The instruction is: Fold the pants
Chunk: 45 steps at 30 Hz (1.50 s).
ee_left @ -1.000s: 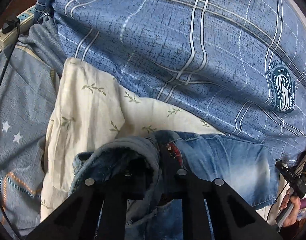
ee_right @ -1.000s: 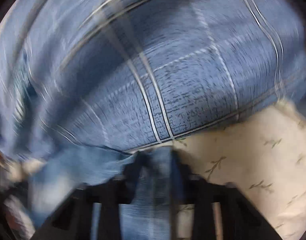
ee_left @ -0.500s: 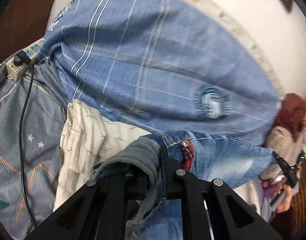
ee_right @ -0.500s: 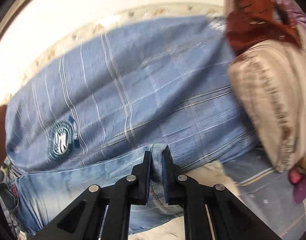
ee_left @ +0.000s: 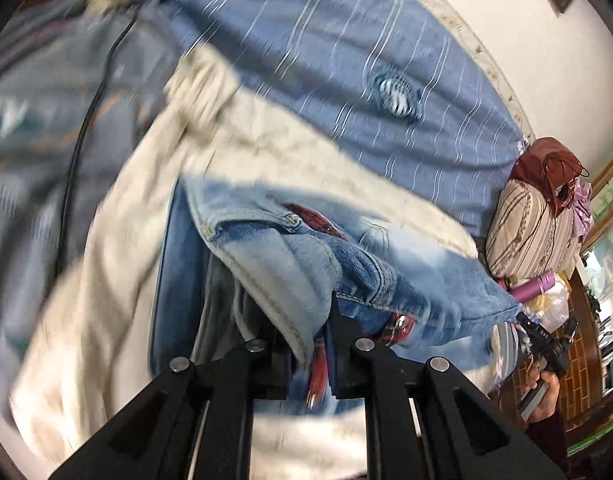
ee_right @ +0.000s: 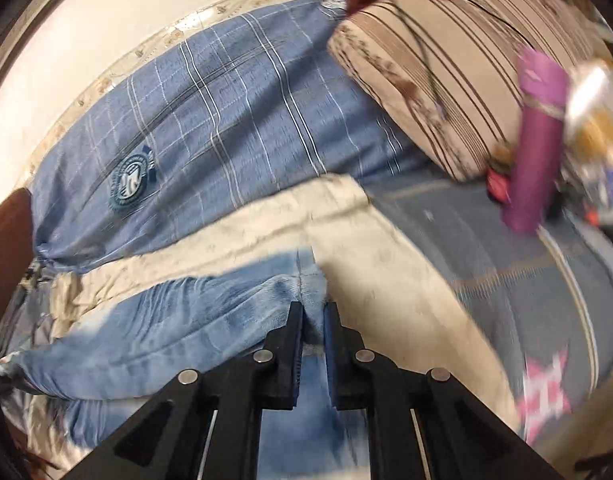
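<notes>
Jeans stretched between both grippers, over cream leaf-print sheet on bed. Left gripper fingers pinching waistband; right gripper fingers pinching far leg end. Both tilted, pointing toward blue plaid duvet at wall-side edge. Judgement: early stage, no fold laid, all folds remain.

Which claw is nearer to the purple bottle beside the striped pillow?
Right. The right claw, shut on the jeans, has the purple bottle looming large just ahead to its right. From the left claw, also gripping jeans, the bottle appears small, far off right.
</notes>
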Available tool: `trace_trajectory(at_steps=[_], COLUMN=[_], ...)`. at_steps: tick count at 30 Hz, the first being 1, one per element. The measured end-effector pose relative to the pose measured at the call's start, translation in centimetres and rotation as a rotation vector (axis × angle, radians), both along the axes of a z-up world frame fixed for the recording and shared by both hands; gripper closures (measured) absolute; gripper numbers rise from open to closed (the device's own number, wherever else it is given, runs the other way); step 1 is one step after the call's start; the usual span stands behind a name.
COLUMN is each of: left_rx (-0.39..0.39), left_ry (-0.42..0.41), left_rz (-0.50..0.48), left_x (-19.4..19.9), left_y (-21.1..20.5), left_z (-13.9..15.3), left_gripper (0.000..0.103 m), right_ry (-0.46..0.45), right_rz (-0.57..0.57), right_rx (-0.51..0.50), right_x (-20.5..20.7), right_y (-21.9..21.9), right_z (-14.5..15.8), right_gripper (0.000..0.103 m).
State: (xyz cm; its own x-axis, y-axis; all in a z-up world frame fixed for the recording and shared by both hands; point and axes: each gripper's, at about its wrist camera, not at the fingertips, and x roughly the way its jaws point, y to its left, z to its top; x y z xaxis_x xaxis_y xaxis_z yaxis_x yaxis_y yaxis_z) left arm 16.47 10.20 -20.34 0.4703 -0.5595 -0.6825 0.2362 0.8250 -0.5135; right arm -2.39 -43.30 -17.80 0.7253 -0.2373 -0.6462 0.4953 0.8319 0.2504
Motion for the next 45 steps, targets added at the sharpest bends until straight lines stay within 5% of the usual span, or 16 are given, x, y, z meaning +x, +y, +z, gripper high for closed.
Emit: trace_trajectory(at_steps=[7, 12, 18, 23, 25, 27, 28, 33, 37, 45], left_rx=[0.013, 0.024, 0.114, 0.153, 0.148, 0.144, 0.136, 0.155, 0.185, 0.304], left_ry=[-0.004, 0.006, -0.03, -0.141, -0.21, -0.253, -0.261, -0.193, -0.093, -0.018], left_rz=[0.034, 0.01, 0.001, 0.007, -0.033, -0.059, -0.067, -0.15, -0.157, -0.192], left_x=[-2.9, -3.7, -6.6, -8.5, -8.9, -8.7, -8.4, -4.5, -3.1, -6.0], left_y=[0.2, 1.1, 2.7, 2.5, 0.8, -1.3, -2.3, -8.7, -10.6, -9.4], left_z=[-2.9, -2.7, -1.2, 2.5, 4.6, 5.6, 5.7, 2.9, -0.7, -5.4], left_gripper=[0.087, 0.076, 0.071, 0.07, 0.059, 0.035, 0.033, 0.033, 0.033, 0.039], right_ry=[0.046, 0.197, 0.121, 0.046, 0.077, 0.093, 0.108, 0.224, 0.288, 0.198], right_rz=[0.009, 0.031, 0.079, 0.133, 0.15, 0.177, 0.189, 0.147, 0.11, 0.196], right_rx=[0.097, 0.257, 0.216, 0.154, 0.139, 0.14, 0.138, 0.097, 0.137, 0.105], right_x=[-4.7, -6.4, -9.5, -5.5, -2.6, -0.6, 0.6, 2.8, 0.6, -3.1], right_y=[2.1, 1.4, 0.3, 2.0, 3.0, 4.0, 4.6, 5.2, 3.6, 4.0], right_z=[-3.9, -6.9, -3.4, 0.4, 0.3, -0.2, -0.6, -4.2, -7.0, -8.9], right_gripper=[0.093, 0.089, 0.089, 0.089, 0.089, 0.089, 0.089, 0.089, 0.091, 0.091])
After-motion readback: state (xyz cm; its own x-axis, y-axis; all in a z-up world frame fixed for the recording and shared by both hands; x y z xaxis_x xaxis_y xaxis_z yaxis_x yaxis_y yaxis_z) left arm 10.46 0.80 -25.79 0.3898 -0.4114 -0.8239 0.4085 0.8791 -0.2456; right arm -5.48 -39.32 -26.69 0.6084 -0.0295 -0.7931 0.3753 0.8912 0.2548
